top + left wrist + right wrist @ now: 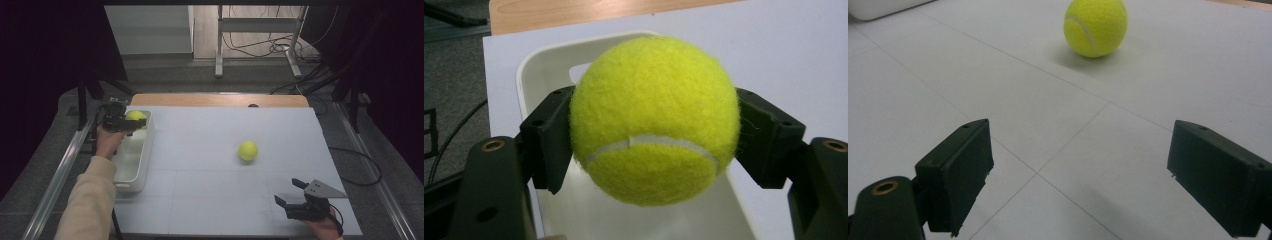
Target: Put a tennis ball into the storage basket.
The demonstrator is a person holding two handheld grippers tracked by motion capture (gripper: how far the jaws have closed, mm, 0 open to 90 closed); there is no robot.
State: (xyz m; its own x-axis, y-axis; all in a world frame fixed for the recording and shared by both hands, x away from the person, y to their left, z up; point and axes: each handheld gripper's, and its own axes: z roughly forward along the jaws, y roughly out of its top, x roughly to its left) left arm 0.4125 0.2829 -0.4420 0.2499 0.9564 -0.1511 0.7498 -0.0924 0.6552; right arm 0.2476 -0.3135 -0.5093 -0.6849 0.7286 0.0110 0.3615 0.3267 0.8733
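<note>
The left claw [651, 150] squeezes a yellow ball [654, 120] between its two jaws and holds it over the far end of the white bin [141, 165] at the left of the worktop [200, 150]. It looks like the balls go in the bin, so next this claw should let go. The right claw [1078, 175] is wide open and holds nothing. A second ball [1095, 26] sits ahead of it on the worktop
</note>
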